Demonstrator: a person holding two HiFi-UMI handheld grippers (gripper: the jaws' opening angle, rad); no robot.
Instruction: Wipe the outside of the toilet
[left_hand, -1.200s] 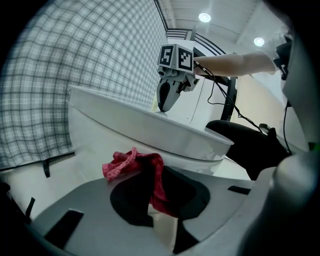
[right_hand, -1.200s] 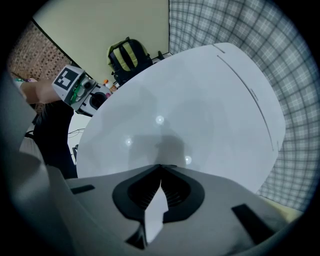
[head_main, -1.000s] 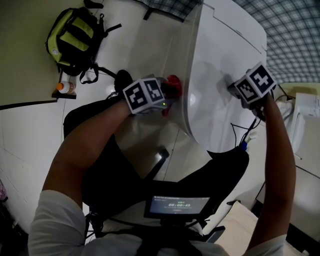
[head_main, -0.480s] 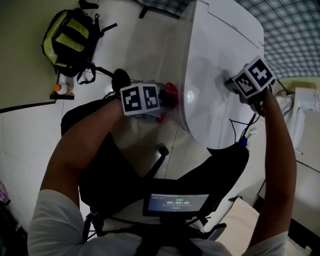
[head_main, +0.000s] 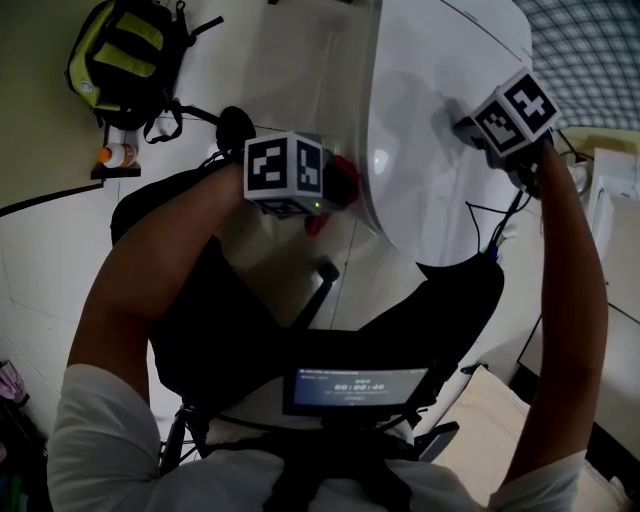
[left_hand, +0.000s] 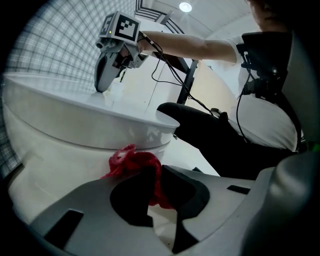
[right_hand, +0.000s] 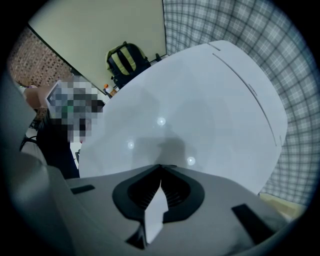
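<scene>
The white toilet (head_main: 430, 120) fills the upper middle of the head view, its lid closed. My left gripper (head_main: 343, 190) is shut on a red cloth (head_main: 346, 176) and holds it against the bowl's left side, just under the rim. From the left gripper view the bunched red cloth (left_hand: 131, 161) sticks out past the jaws of the left gripper (left_hand: 155, 172) and touches the toilet (left_hand: 55, 135). My right gripper (head_main: 472, 130) points straight down with its tips on the lid. In its own view the right gripper (right_hand: 161, 167) is shut, with nothing in it, against the toilet lid (right_hand: 200, 95).
A yellow and black backpack (head_main: 115, 55) and an orange-capped bottle (head_main: 115, 155) lie on the floor at the upper left. Black cables (head_main: 495, 235) hang by the right arm. A small screen (head_main: 352, 385) sits at my chest. Checked tiles cover the wall behind the toilet.
My left gripper has turned and slid the red cloth along the side of the bowl. The right gripper has stayed on the lid.
</scene>
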